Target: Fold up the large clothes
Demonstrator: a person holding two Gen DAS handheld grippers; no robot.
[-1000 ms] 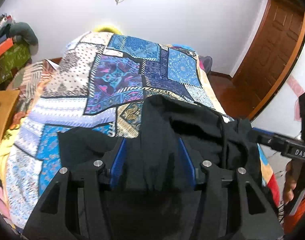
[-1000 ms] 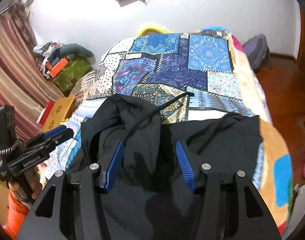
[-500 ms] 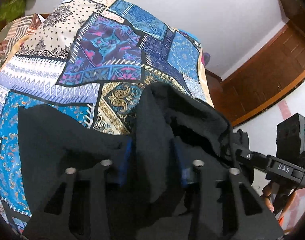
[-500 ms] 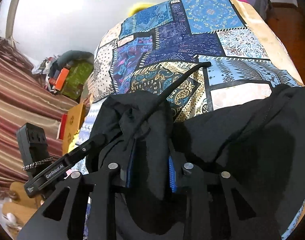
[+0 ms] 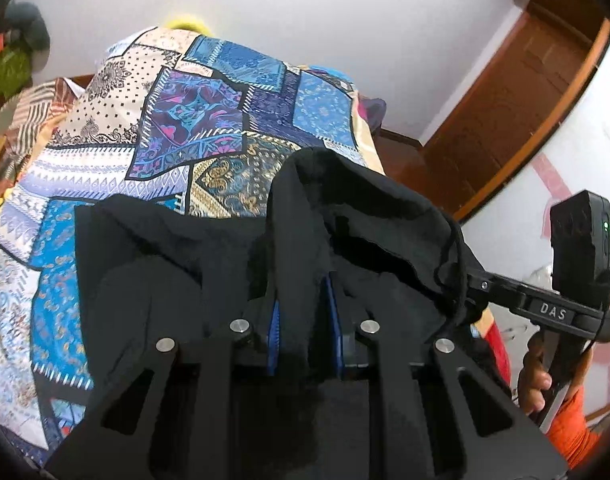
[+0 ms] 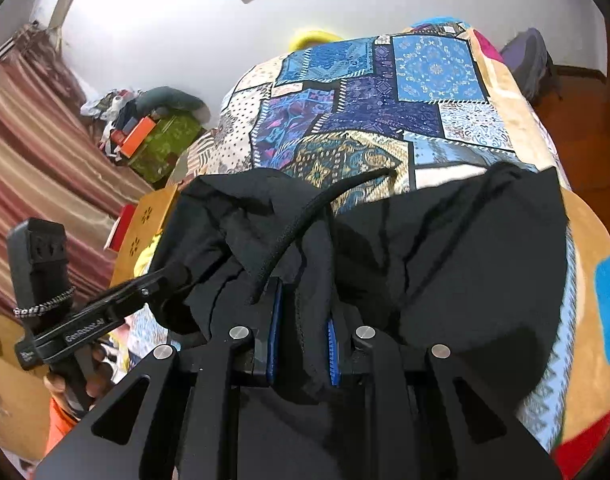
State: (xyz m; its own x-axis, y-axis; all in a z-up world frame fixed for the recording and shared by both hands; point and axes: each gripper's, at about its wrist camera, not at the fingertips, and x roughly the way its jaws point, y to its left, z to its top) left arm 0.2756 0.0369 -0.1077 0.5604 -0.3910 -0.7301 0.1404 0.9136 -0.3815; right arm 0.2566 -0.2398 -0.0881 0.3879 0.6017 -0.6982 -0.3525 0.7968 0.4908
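Note:
A large black hooded garment (image 5: pixel 153 264) lies on the near end of a bed with a blue patchwork cover (image 5: pixel 209 120). My left gripper (image 5: pixel 303 320) is shut on a bunched fold of the black garment near the hood (image 5: pixel 365 216). My right gripper (image 6: pixel 301 328) is shut on another fold of the same garment (image 6: pixel 465 264), beside a black drawstring (image 6: pixel 305 224). Each gripper shows in the other's view: the right one in the left wrist view (image 5: pixel 477 284), the left one in the right wrist view (image 6: pixel 161 276), both buried in cloth.
The bed cover (image 6: pixel 385 112) stretches away to a white wall. A wooden door (image 5: pixel 505 120) stands right of the bed. Striped curtains (image 6: pixel 33 152), a green box with clutter (image 6: pixel 161 144) and a wooden panel (image 6: pixel 145 224) lie left of it.
Both grippers have closed from open onto folds of the black garment. They have lifted the hood end a little, and both views have tilted back up toward the wall.

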